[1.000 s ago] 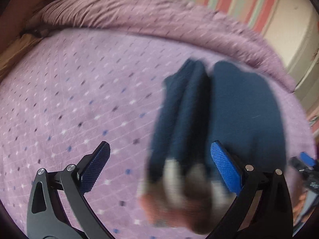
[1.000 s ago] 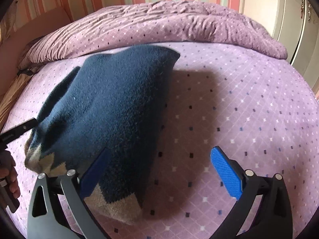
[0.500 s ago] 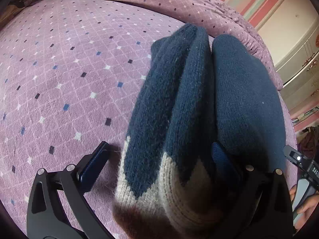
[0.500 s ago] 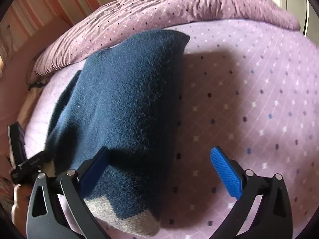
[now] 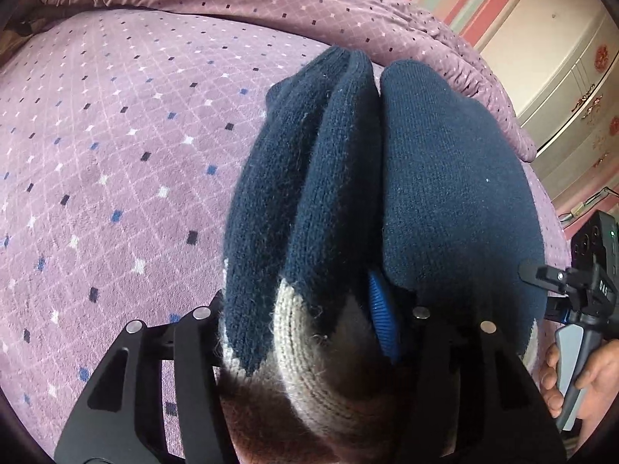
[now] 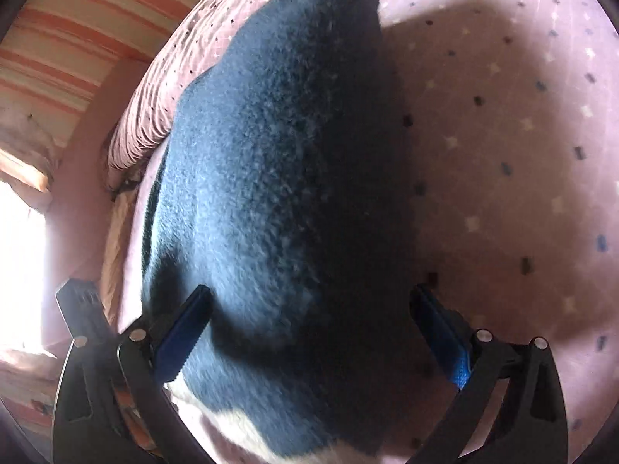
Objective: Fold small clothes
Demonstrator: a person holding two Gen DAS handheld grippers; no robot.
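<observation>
Left gripper (image 5: 305,321) is pinching (jaws having just been closing) the folded navy sweater (image 5: 387,193) on the purple bedspread (image 5: 116,154); right gripper (image 6: 309,332) is hanging spread over it.

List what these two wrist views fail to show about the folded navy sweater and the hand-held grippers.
- Left wrist view: the left hand-held gripper's left pad is hidden behind the navy sweater.
- Left wrist view: the sweater's lower hem is cut off by the bottom edge.
- Right wrist view: motion blur hides the knit; whether the right hand-held gripper touches the sweater is unclear.
</observation>
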